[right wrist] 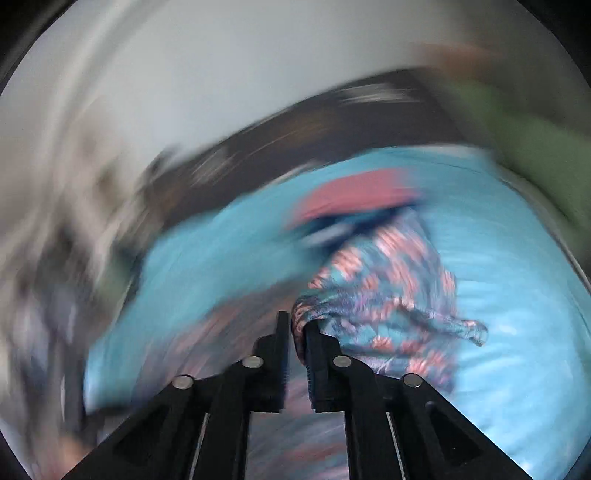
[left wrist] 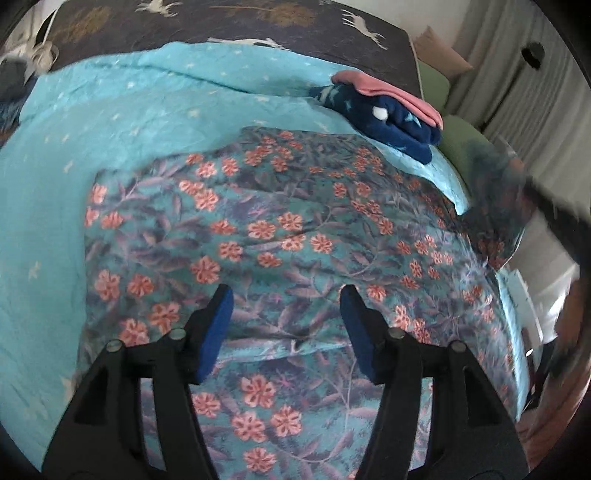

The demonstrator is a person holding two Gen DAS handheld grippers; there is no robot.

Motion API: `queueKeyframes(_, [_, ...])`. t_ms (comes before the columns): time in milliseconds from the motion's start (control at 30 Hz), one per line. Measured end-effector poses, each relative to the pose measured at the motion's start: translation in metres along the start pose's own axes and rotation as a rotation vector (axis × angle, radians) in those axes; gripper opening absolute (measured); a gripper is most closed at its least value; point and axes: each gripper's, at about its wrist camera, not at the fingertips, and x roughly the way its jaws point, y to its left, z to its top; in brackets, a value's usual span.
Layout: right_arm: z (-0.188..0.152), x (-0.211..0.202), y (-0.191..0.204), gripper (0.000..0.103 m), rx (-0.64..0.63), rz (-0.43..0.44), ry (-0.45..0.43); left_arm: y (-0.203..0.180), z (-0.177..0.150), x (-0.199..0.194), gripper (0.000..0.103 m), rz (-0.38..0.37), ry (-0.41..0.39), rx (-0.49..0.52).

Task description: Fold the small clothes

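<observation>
A teal garment with pink flowers (left wrist: 277, 229) lies spread on the light blue sheet (left wrist: 110, 122). My left gripper (left wrist: 287, 295) hovers over its near part, jaws open, nothing between the blue pads (left wrist: 218, 332). In the blurred right wrist view, my right gripper (right wrist: 297, 323) is shut on a bunched edge of the same floral garment (right wrist: 388, 280), which hangs lifted to the right of the jaws. In the left wrist view the garment's right corner rises toward a blurred dark shape (left wrist: 546, 210).
A folded stack sits at the sheet's far right: a navy star-print piece (left wrist: 388, 122) under a pink one (left wrist: 391, 92). Beyond lie a dark deer-print blanket (left wrist: 258, 22), a green pillow (left wrist: 461, 144) and pale curtains (left wrist: 517, 92). The bed's edge runs along the right.
</observation>
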Motion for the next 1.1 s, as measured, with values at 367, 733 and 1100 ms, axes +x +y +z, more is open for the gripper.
queueKeyframes(367, [-0.095,0.026,0.046,0.049,-0.164,-0.037,0.276,0.016,-0.008,-0.015,0.068,-0.109,-0.004,-0.056])
queueKeyframes(733, [-0.1,0.012,0.022,0.057,-0.005,-0.107,0.241,-0.032,0.078,0.06,0.054,-0.105,0.066,0.01])
queueKeyframes(1100, [-0.111,-0.001,-0.006,0.063,0.091,-0.154,0.233,-0.023,0.114,0.003,0.007,-0.273,-0.086,-0.061])
